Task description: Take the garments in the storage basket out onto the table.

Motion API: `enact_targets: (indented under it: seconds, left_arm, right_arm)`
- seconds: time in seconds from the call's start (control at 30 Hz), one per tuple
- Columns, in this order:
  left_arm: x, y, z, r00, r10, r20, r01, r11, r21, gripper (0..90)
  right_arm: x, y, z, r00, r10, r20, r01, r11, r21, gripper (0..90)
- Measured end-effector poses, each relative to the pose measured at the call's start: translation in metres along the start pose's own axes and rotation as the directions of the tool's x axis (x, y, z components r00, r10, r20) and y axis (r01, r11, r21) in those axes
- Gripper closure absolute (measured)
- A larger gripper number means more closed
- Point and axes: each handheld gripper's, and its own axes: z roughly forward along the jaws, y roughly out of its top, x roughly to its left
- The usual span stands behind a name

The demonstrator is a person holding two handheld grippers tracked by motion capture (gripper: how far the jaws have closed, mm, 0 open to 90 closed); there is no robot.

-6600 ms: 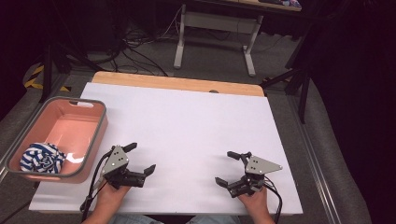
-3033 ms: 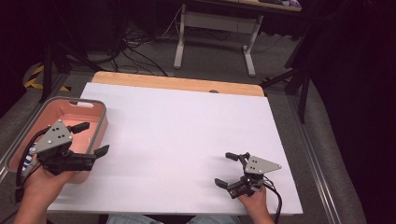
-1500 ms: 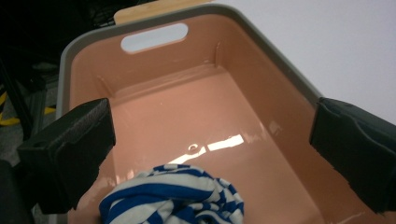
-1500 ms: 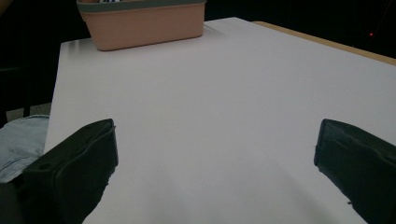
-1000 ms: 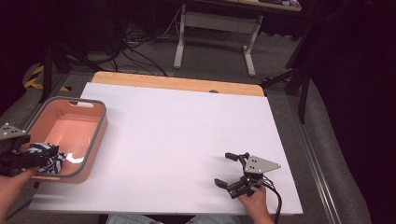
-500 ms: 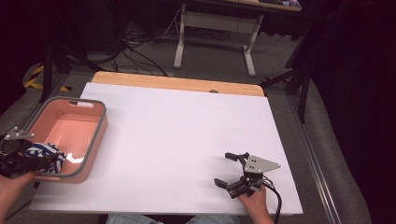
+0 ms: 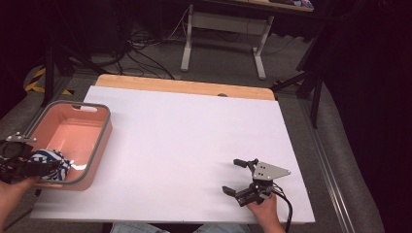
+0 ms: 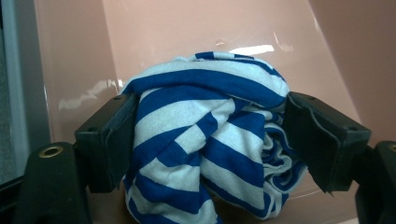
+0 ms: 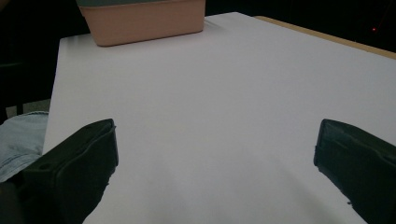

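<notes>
A blue-and-white striped cloth (image 7: 46, 158) lies bunched in the near corner of a pink bin (image 7: 99, 121) at the table's left edge. My left gripper (image 7: 51, 167) reaches into that corner from the left. In the left gripper view its jaws have just been closing, and both pads touch the sides of the cloth (image 8: 205, 140), which bulges between them in front of the bin's wall (image 8: 187, 32). My right gripper (image 7: 232, 175) rests on the white table near its front right, open, with nothing between its fingers (image 9: 215, 149).
The white tabletop (image 7: 194, 131) stretches bare between the bin and the right gripper, with a wooden strip along its far edge. From the right gripper view the bin (image 9: 144, 21) stands far across the table. Desk legs and cables lie on the floor beyond.
The left hand left the table's front, swung out past the bin's left side, and lowered its gripper into the near corner around the striped cloth. The right gripper has stayed put.
</notes>
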Motion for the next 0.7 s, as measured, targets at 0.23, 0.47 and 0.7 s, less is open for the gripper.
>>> enact_targets:
  seconds: [0.23, 0.47, 0.7]
  left_arm:
    - [0.001, 0.006, 0.001, 0.9998, -0.018, -0.004, 0.019, 0.9989, 0.043, 25.5]
    - [-0.001, 0.014, 0.005, 0.9996, -0.015, -0.026, 0.017, 0.9967, 0.079, 27.0]
    - [-0.002, 0.016, 0.009, 0.9997, 0.012, -0.023, -0.010, 0.9958, 0.091, 34.3]
  right_arm:
    - [0.000, 0.000, 0.000, 1.0000, -0.002, 0.004, 0.002, 1.000, 0.004, 0.2]
    - [0.000, 0.000, 0.000, 1.0000, -0.001, 0.003, 0.001, 1.000, 0.005, 0.2]
    - [0.000, 0.000, 0.000, 1.0000, -0.001, 0.000, 0.001, 1.000, 0.004, 0.2]
